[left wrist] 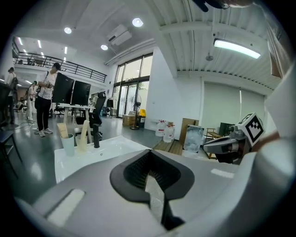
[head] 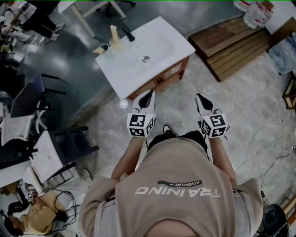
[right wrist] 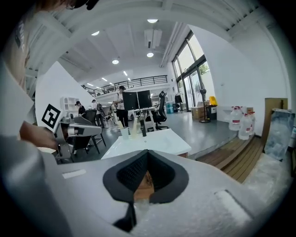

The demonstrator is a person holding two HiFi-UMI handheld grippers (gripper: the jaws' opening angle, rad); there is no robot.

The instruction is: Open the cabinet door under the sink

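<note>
A white sink top (head: 143, 55) rests on a wooden cabinet whose door front (head: 163, 77) faces me; the doors look closed. My left gripper (head: 149, 94) and right gripper (head: 199, 96) hover side by side in front of the cabinet, pointing at it and a short way off, touching nothing. Both have their jaws together with nothing held. In the left gripper view my left gripper (left wrist: 150, 173) looks over the sink top (left wrist: 106, 150), with the right gripper (left wrist: 222, 146) beside it. In the right gripper view my right gripper (right wrist: 144, 178) faces the sink top (right wrist: 148, 141).
A black faucet (head: 128, 33) and two cups (head: 104, 48) stand at the sink's back. A wooden platform (head: 231, 46) with water jugs (head: 254, 14) lies to the right. Chairs (head: 27, 97) and desks stand at the left, cables (head: 273, 157) on the floor at the right.
</note>
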